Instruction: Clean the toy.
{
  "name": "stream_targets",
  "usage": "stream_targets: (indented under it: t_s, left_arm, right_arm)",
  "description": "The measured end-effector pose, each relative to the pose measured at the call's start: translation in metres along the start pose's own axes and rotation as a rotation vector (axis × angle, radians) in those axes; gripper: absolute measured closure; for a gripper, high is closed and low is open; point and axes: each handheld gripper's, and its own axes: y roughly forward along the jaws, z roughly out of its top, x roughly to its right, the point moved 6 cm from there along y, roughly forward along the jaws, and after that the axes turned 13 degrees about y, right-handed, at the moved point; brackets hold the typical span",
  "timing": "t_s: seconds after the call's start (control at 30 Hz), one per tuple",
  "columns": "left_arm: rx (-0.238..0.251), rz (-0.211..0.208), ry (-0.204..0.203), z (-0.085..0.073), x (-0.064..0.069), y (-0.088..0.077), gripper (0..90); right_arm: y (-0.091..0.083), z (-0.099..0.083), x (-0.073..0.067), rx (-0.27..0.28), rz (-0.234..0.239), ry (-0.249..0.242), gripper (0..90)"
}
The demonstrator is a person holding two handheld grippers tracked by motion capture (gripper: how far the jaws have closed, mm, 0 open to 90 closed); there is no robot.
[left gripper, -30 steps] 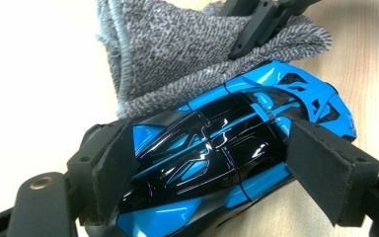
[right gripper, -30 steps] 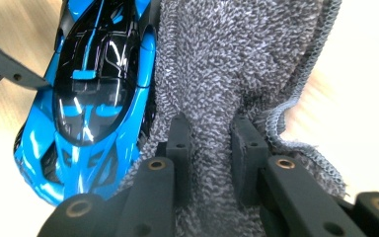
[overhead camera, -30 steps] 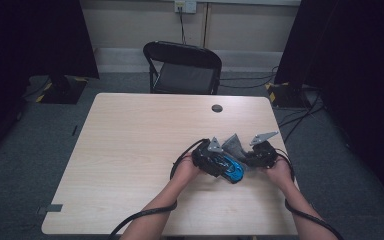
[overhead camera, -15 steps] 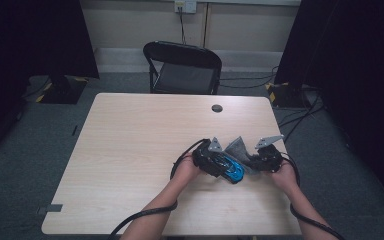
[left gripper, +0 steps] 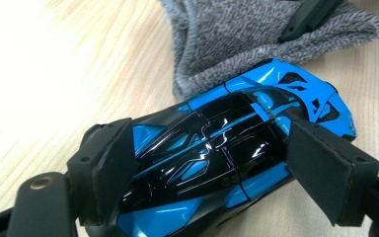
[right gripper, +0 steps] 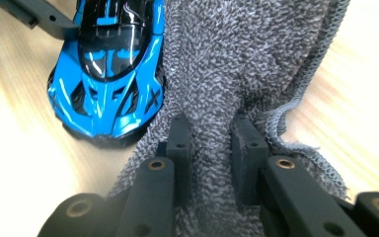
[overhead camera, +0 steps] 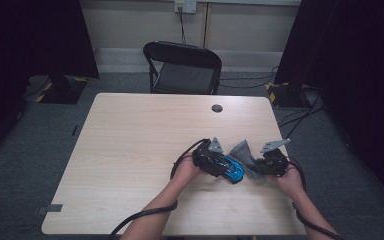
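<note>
Fingers of the left gripper (left gripper: 212, 173) are clamped across the body of a glossy blue and black toy sports car (left gripper: 222, 148), which sits near the front right part of the pale wooden tabletop (overhead camera: 130, 150). Just right of it, the right gripper (right gripper: 209, 148) has its fingers pinched tight on a bunched grey knitted cloth (right gripper: 237, 64), whose edge touches the car's side. Farther off, beyond the tabletop's far edge, stands a black folding chair (overhead camera: 184, 67).
</note>
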Motion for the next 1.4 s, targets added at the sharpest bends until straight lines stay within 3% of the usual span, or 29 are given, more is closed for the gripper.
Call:
stream_targets:
  t_s: [1.07,1.17,1.27,1.4]
  left_arm:
    - [-0.006,0.002,-0.002,0.0,0.0,0.0,19.4]
    - [-0.005,0.003,-0.003,0.0,0.0,0.0,19.4]
    - [-0.005,0.004,-0.003,0.0,0.0,0.0,19.4]
    - [-0.002,0.006,-0.001,0.0,0.0,0.0,19.4]
  right_arm:
    - [-0.031,-0.032,-0.005,-0.013,0.022,0.022,73.7]
    - [-0.036,-0.033,-0.005,-0.004,0.021,0.029,73.7]
    - [-0.047,-0.028,-0.002,0.047,0.025,0.063,73.7]
    - [-0.054,-0.016,0.002,0.083,0.009,0.073,73.7]
